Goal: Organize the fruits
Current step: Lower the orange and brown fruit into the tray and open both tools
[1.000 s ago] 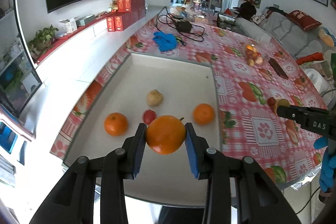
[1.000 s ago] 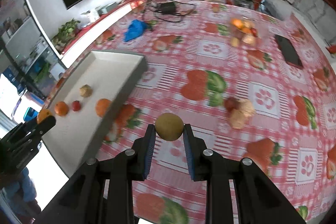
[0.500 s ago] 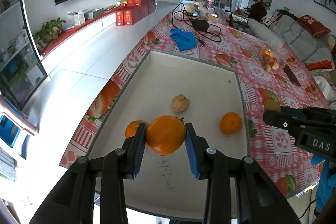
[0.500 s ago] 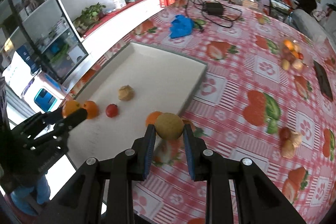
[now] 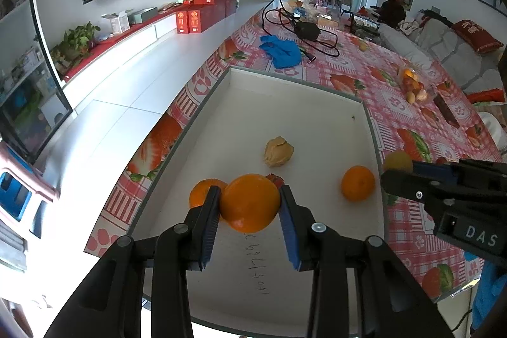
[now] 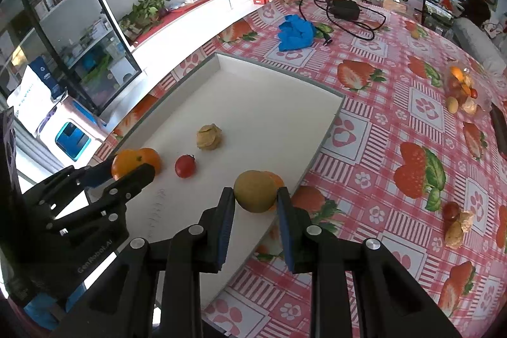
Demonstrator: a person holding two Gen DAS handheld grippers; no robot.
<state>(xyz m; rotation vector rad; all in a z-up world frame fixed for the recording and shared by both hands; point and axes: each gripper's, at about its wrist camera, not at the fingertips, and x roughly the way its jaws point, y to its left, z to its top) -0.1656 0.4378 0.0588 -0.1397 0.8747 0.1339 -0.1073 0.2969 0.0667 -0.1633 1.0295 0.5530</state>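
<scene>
Indoors, strawberry-print tablecloth (image 6: 396, 129), white tray (image 5: 304, 122), living room

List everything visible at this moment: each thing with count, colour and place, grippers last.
tray: 1, white, table's left part
oranges: 2, orange, loose in tray
tomato: 1, red, in tray
husked fruit: 1, tan, mid-tray
fruit pile: several, mixed, far right
fruit cluster: about 3, red and tan, tablecloth near right
cloth: 1, blue, beyond tray
left gripper: holds large orange
right gripper: holds yellow-green fruit
</scene>
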